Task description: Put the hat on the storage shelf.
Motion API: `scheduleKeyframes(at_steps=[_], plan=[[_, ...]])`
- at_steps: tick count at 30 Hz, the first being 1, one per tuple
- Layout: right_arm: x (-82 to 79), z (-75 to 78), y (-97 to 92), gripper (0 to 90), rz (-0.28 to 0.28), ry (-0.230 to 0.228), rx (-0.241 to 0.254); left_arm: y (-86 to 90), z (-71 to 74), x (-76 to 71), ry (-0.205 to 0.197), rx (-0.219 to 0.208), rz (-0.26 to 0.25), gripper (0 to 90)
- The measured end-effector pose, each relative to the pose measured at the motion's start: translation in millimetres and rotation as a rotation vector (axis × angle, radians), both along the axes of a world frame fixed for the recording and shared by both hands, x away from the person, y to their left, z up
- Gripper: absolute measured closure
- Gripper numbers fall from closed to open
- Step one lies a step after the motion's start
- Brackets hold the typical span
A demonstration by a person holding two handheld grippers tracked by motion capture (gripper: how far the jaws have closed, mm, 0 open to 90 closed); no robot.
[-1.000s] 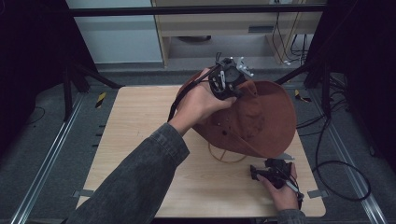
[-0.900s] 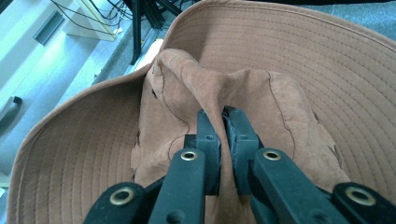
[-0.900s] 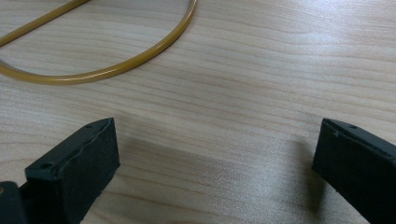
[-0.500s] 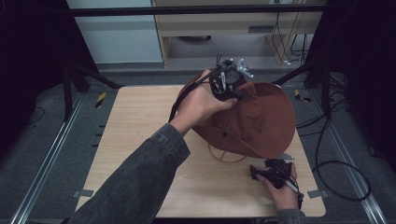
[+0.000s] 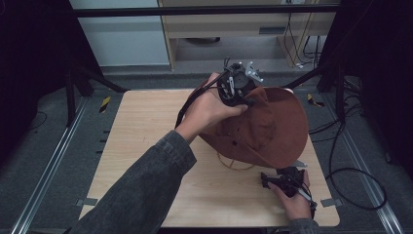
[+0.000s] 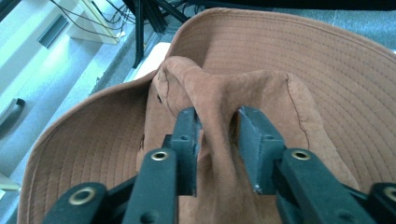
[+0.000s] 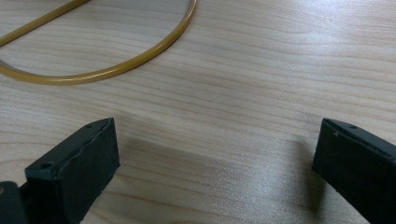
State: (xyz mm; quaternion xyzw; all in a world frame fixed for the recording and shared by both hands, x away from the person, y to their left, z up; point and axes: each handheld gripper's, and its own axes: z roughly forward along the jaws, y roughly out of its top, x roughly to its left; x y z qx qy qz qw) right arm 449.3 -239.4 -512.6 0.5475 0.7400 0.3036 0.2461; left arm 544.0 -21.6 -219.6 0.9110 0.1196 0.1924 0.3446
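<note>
One wooden worktop [image 5: 146, 146] carries one brown wide-brimmed hat [image 5: 272, 129] on its right half, with one yellowish cord loop [image 5: 234, 165] lying just in front of the brim. Two grippers: the left gripper [image 5: 241, 95] sits on the crown, jaws just easing apart with a fold of crown fabric between them, one pad off the cloth. The right gripper [image 5: 272, 181] rests near the front right corner, jaws wide apart over bare wood.

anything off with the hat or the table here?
The brown suede wide-brimmed hat lies tilted, with a fold of its crown bunched up between the left tool, whose jaws have just been opening. A yellowish cord loop lies loose on the wooden table.
</note>
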Motion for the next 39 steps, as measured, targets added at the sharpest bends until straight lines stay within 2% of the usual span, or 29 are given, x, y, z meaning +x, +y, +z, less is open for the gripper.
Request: scheduleKeyframes(at_steps=[4,5,8,9,10,15,16,17,20,27,28,29,32,39], plan=[[-0.6,-0.5,2.3,0.5,-0.022,0.006,0.019,-0.4,-0.3,-1.4,-0.006,-0.012,0.005,59.3],[-0.1,0.1,0.0,0.5,-0.001,0.001,-0.001,-0.8,-0.7,-1.9,-0.006,-0.012,0.005,57.4],[0.0,0.0,-0.1,0.4,0.0,0.0,-0.001,-2.0,-2.0,-3.1,-0.008,-0.016,0.001,52.8],[-0.3,-0.4,1.5,0.5,-0.014,0.002,0.012,-2.3,-2.3,-3.4,-0.009,-0.018,0.0,50.3],[0.0,0.0,-0.1,0.4,0.0,0.0,-0.001,-2.3,-2.2,-3.6,-0.01,-0.019,-0.001,48.3],[0.0,0.0,0.0,0.4,0.0,0.0,0.0,-0.5,-0.9,-5.1,-0.018,-0.042,-0.002,38.1],[-0.6,-0.5,2.5,0.5,-0.023,0.006,0.021,0.1,-0.5,-5.5,-0.019,-0.045,-0.004,36.5],[0.0,0.0,0.0,0.4,0.0,0.0,-0.001,0.8,-0.3,-6.2,-0.018,-0.048,-0.005,34.4],[0.0,0.0,0.0,0.4,-0.001,0.0,0.0,2.7,0.0,-7.9,-0.02,-0.047,-0.008,28.1],[-0.3,-0.3,1.4,0.4,-0.015,0.002,0.011,7.2,1.7,-13.4,-0.022,-0.054,-0.008,19.9],[-0.1,0.0,0.0,0.4,-0.001,0.0,-0.001,7.9,2.0,-14.2,-0.024,-0.056,-0.006,19.0],[-0.6,-0.4,2.5,0.5,-0.024,0.006,0.021,8.6,2.2,-14.9,-0.023,-0.06,-0.007,18.0],[0.0,0.0,0.0,0.4,0.0,0.0,-0.001,10.7,2.7,-16.6,-0.025,-0.063,-0.003,15.2],[0.0,0.0,0.1,0.5,-0.001,0.0,0.0,13.6,3.8,-20.3,-0.035,-0.064,0.001,14.4]])
